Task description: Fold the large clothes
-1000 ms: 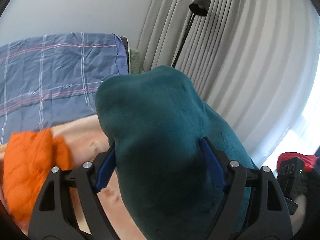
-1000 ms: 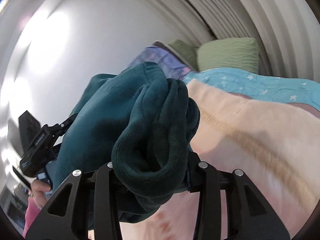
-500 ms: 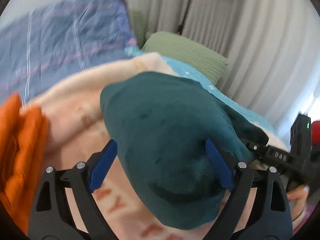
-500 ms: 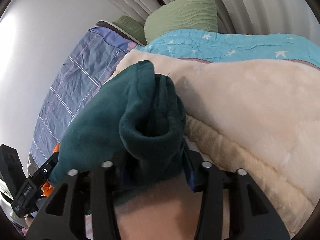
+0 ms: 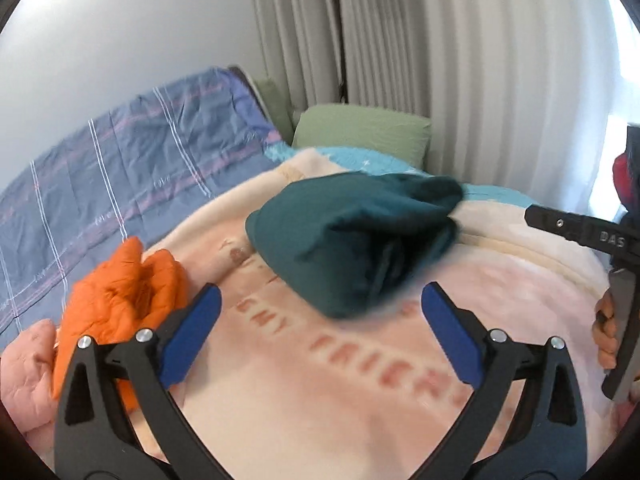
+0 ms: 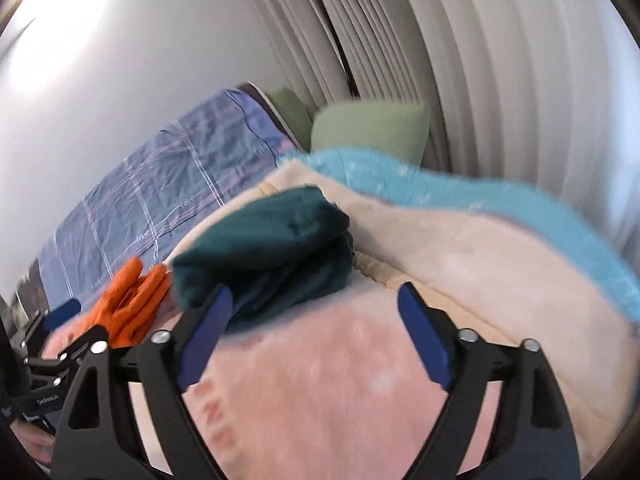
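The folded teal fleece [image 5: 352, 240] on the bed's pink blanket [image 5: 360, 380] looks soft, thick and light; grab its folded edge. The left gripper [image 5: 320, 320] and right gripper [image 6: 316, 320] are opening, nothing between them.

a dark teal garment [image 5: 352, 236] is lying on a pale pink blanket [image 5: 360, 380] that is showing faded reddish lettering. an orange quilted garment [image 5: 120, 292] is sitting beside a blue-purple sheet [image 5: 120, 168] crossed by white and pink lines. a green pillow [image 5: 360, 136] is showing against off-white curtains [image 5: 480, 60], with a turquoise star-dotted cover [image 6: 460, 196] alongside.
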